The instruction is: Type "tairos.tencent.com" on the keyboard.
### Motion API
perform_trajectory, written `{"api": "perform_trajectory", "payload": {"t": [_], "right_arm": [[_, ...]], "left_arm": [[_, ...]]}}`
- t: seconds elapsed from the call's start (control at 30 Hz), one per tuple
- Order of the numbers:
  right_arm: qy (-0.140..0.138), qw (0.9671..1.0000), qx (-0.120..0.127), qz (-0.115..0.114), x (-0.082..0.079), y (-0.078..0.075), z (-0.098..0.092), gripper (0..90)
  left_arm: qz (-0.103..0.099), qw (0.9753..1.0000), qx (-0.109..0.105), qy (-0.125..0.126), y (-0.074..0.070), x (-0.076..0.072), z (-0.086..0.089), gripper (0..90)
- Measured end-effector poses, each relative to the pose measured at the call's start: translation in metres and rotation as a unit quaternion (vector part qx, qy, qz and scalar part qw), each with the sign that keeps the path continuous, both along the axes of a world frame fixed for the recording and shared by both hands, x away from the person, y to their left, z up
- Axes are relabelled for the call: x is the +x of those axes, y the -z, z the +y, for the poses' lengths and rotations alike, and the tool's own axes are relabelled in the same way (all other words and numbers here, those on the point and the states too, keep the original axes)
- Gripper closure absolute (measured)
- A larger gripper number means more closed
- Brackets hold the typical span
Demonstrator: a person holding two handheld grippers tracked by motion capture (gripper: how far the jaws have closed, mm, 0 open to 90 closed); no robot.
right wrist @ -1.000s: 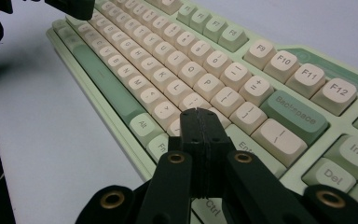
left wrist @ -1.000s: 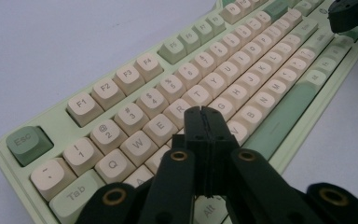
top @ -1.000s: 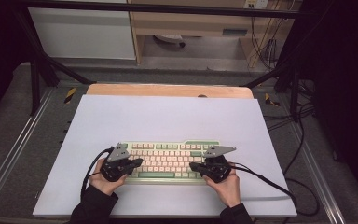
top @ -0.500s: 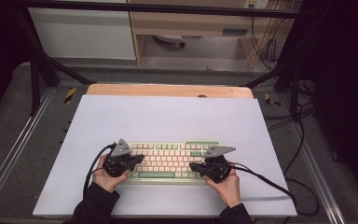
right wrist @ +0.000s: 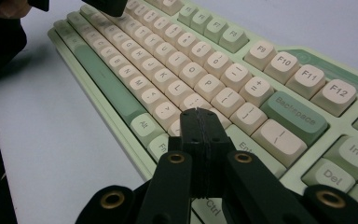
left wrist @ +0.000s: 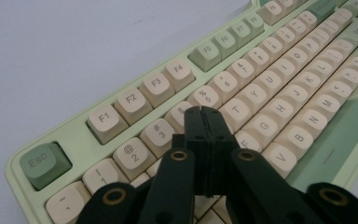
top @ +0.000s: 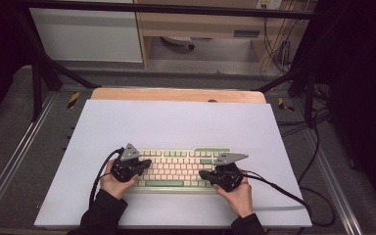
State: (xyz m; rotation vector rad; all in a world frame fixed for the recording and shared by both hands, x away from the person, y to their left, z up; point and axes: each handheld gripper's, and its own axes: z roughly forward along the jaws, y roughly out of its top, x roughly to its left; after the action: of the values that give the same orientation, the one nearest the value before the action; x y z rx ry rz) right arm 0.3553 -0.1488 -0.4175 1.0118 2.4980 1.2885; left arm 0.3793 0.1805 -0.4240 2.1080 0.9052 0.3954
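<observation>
Keyboard [top: 178, 168] keys are sitting right under both my grippers. My left gripper [left wrist: 204, 122] is showing its two black jaws pressed flat together with nothing between them, and its tip is hovering over the keys just below the number row, near 4 and 5; I cannot tell whether it is touching a key. My right gripper [right wrist: 200, 123] is likewise keeping its jaws squeezed together on nothing, and it is hanging over the keys left of Enter, in front of Backspace. In the high view I am holding the left gripper [top: 144, 165] over the keyboard's left end and the right gripper [top: 204, 174] over its right part. That keyboard, pale green with cream keys, is lying flat on the white table top [top: 176, 125], close to my edge.
</observation>
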Motion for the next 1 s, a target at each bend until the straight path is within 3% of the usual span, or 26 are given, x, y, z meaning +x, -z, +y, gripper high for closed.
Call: {"api": "perform_trajectory", "payload": {"t": [0.67,1.0], "right_arm": [[-0.002,1.0000,-0.003,0.001,0.0000,0.0004,0.0000,90.0],[0.000,1.0000,0.001,-0.001,-0.0006,-0.0005,0.0000,90.0]], "left_arm": [[0.003,1.0000,0.003,0.005,0.0072,0.0014,-0.0022,89.7],[-0.003,1.0000,-0.003,0.008,0.0021,-0.0024,-0.0004,89.7]]}}
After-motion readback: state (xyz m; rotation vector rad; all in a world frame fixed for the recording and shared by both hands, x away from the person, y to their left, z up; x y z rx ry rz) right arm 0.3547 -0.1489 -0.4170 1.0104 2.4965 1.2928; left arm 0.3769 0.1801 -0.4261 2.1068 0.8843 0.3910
